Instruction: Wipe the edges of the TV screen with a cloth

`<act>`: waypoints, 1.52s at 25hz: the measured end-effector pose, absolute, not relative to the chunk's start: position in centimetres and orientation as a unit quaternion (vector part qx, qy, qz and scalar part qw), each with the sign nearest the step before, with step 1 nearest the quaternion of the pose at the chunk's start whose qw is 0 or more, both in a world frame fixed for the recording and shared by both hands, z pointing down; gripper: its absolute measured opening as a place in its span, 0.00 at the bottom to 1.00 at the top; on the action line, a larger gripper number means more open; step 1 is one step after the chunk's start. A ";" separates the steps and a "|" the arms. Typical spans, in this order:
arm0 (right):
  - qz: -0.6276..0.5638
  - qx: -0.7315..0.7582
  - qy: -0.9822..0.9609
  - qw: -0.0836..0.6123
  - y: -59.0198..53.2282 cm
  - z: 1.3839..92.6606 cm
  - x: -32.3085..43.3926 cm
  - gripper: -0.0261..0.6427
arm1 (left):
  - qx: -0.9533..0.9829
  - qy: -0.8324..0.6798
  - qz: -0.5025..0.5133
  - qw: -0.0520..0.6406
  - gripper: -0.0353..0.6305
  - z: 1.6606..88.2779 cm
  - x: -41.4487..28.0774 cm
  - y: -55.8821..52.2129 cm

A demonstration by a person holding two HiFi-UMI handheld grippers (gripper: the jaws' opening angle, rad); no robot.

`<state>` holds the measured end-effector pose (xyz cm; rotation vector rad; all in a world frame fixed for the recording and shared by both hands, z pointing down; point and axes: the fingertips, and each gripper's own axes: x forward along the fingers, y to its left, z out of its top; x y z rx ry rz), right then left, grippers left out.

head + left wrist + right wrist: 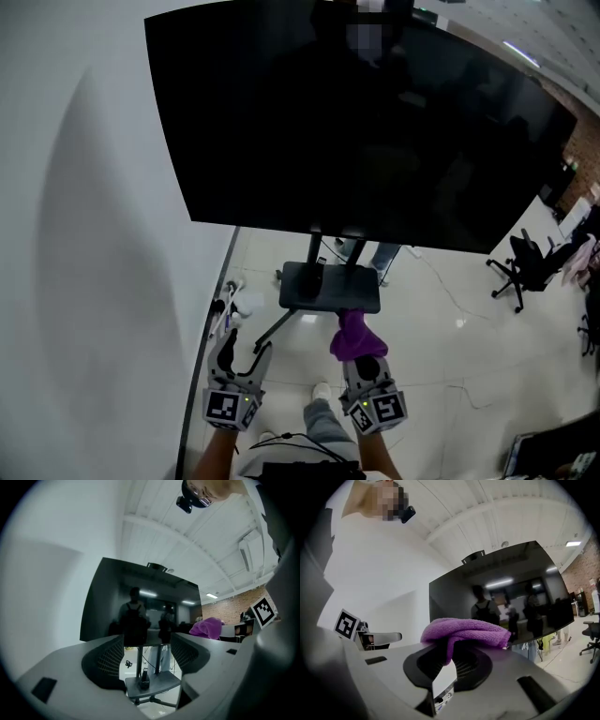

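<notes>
right gripper (pixel 449 660) clamped on purple cloth (pixel 464 629) | cloth judged soft, light, best held by bunched fold | left gripper (pixel 147 651) jaws apart, empty | tv screen (pixel 356 122) ahead, above

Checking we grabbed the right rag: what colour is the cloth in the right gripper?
Purple cloth, clearest in the right gripper view.
</notes>
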<state>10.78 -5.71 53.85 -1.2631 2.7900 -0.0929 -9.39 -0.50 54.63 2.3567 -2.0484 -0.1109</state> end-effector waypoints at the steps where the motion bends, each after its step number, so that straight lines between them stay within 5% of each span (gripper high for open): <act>1: -0.031 -0.408 0.912 0.039 -7.1 53.8 10.9 0.10 | 0.753 -0.656 -0.035 0.011 0.49 54.4 -8.9 -1.8; 24: -0.020 -0.401 0.912 0.080 -28.0 49.9 20.9 0.10 | 0.756 -0.654 -0.004 -0.027 0.49 51.9 0.5 -22.0; 31: 0.113 -0.395 0.909 0.077 -30.9 40.3 19.9 0.10 | 0.769 -0.638 -0.035 -0.011 0.49 49.3 0.6 -23.8; 38: 0.319 -0.388 0.861 0.079 -33.7 19.3 15.2 0.10 | 0.785 -0.619 -0.038 -0.007 0.49 48.7 -0.3 -23.7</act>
